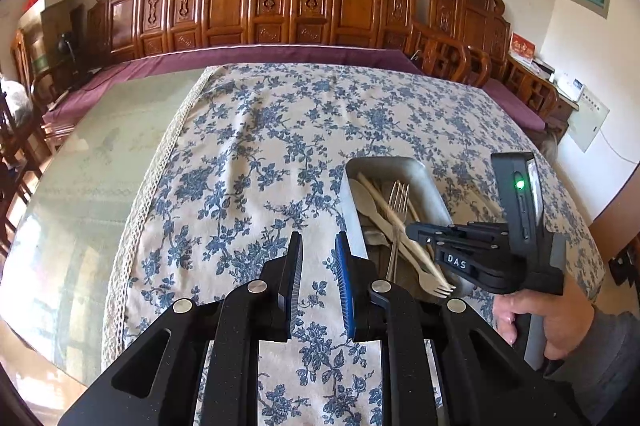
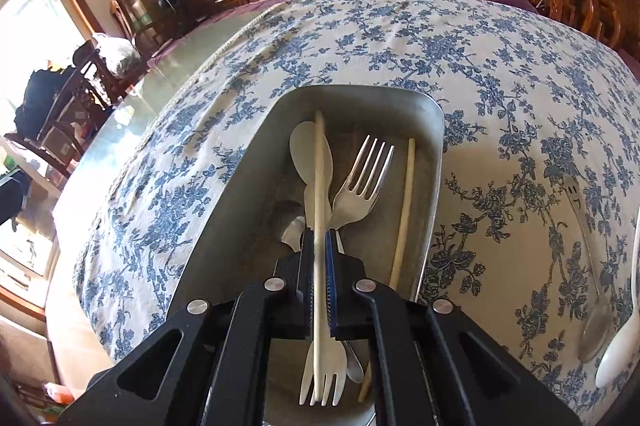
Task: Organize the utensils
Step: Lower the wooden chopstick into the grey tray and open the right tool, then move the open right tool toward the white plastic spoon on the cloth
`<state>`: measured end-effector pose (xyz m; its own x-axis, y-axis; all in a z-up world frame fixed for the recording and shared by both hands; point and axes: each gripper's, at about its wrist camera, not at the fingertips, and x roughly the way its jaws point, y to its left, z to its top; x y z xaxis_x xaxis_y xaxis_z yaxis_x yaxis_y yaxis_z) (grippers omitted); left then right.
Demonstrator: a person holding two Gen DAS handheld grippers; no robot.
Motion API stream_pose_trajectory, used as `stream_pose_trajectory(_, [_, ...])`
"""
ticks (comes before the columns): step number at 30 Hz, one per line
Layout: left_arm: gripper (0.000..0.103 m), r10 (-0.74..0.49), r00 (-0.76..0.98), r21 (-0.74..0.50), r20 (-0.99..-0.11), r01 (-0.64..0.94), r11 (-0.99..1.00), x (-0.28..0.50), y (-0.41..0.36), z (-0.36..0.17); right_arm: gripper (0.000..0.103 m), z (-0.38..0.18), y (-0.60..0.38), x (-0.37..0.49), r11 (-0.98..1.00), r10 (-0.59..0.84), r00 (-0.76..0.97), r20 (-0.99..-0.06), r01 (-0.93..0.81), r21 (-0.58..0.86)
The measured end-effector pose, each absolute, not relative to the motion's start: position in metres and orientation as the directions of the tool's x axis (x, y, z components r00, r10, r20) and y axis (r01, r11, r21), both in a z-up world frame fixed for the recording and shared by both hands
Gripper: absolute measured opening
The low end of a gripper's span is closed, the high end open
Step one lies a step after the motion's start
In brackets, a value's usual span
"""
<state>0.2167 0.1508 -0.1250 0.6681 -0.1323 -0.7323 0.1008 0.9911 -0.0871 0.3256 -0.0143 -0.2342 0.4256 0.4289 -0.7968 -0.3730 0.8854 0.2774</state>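
Gripping: our right gripper (image 2: 319,250) jaws pinch a pale chopstick (image 2: 319,186) over the metal tray (image 2: 436,162)
Left jaws: our left gripper (image 1: 318,258) spread, nothing between, above the floral tablecloth (image 1: 248,154) just beside the tray (image 1: 430,182)
Tray contents: steel fork (image 2: 362,178), pale spoon (image 2: 306,150), pale fork (image 2: 324,378), second chopstick (image 2: 404,210)
Outside tray: metal spoon (image 2: 596,322) and white spoon (image 2: 618,350) on cloth, right of tray

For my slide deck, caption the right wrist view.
Right gripper shut on a chopstick over the metal tray of utensils.
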Motion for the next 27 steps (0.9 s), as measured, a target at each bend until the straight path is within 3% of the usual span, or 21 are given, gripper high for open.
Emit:
stream_pose_trajectory(11, [0.016,-0.123,0.662,-0.051,-0.739,0.128,0.991,0.215,0.119,-0.130,0.007,-0.204,-0.065,0.300,0.874,0.448,0.504,-0.738,-0.422,0.242])
stream_pose_trajectory(20, [0.017,-0.130,0.645,-0.020,-0.753,0.175,0.984,0.220,0.070,-0.137,0.007,-0.191,-0.148,0.282,0.913,0.353,0.587,-0.728,-0.386,0.132])
stream_pose_trajectory(27, [0.024,-0.156,0.635,-0.011,-0.756,0.226,0.974,0.226,0.020,-0.144,0.007,-0.203,-0.218,0.282,0.953,0.266,0.627,-0.732,-0.286,0.101])
